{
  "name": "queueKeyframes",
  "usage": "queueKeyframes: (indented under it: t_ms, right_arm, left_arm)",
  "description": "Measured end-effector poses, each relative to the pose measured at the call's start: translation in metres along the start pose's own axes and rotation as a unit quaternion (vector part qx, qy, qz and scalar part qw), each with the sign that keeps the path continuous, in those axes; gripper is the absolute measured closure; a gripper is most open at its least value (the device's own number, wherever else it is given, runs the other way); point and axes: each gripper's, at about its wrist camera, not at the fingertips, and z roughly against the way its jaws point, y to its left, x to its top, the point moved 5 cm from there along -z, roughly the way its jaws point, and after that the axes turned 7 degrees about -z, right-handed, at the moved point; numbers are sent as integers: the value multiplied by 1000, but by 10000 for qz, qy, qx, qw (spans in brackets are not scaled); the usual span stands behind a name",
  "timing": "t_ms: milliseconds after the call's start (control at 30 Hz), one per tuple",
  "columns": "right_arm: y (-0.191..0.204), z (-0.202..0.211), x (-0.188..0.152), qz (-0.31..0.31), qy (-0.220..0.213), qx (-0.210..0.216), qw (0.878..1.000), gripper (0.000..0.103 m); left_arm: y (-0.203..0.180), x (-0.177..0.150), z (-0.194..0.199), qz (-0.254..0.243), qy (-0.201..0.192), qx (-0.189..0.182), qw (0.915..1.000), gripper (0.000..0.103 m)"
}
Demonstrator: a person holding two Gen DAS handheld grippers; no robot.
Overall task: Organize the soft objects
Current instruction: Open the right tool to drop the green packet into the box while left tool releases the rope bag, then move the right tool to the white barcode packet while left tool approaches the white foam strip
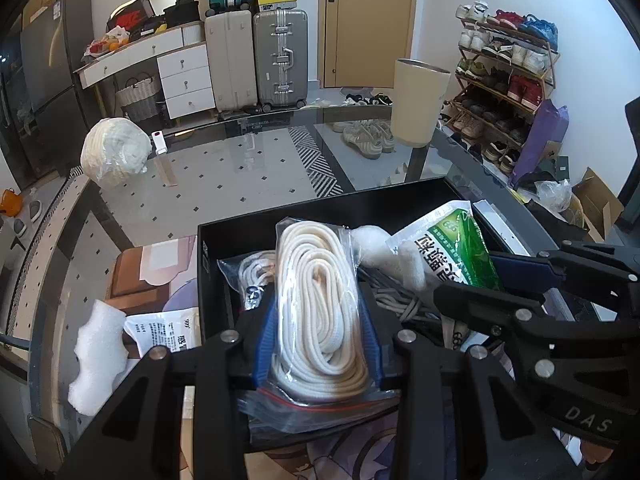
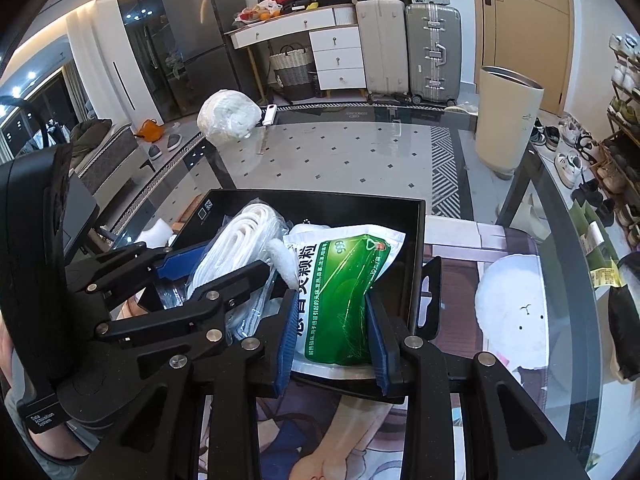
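Over a black box [image 1: 208, 248] on a glass table [image 1: 240, 168], the left gripper [image 1: 322, 344] clamps its blue pads on a clear bag of cream rope [image 1: 320, 300], held above the box's near edge. Beside it, the right gripper [image 1: 516, 280] pinches a green-and-white pouch [image 1: 452, 248]; white foam [image 1: 96, 360] lies left of the box.

From the right wrist, the right gripper [image 2: 332, 332] grips the green-and-white pouch [image 2: 340, 296] between narrow jaws over the black box [image 2: 416, 240]. At left, the left gripper [image 2: 204, 268] holds the clear bag of cream rope [image 2: 244, 236]. A cream bin [image 2: 508, 120] stands at the table's far side.
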Motion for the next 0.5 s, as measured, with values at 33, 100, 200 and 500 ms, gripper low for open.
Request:
queueKeyframes:
  t_ms: [33, 100, 200, 500]
  right_arm:
    - [0, 1, 0, 18, -17, 13, 10000, 70]
    - [2, 3, -1, 59, -51, 21, 10000, 69]
    - [3, 6, -2, 67, -56, 5, 10000, 68]
    - [0, 14, 3, -36, -280, -38, 9996, 51]
  left_arm:
    - [0, 0, 0, 15, 9, -10, 10000, 66]
    - [1, 1, 1, 65, -3, -31, 10000, 66]
    - [-1, 0, 0, -12, -44, 31, 10000, 65]
    - [2, 2, 13, -1, -251, 104, 9996, 45]
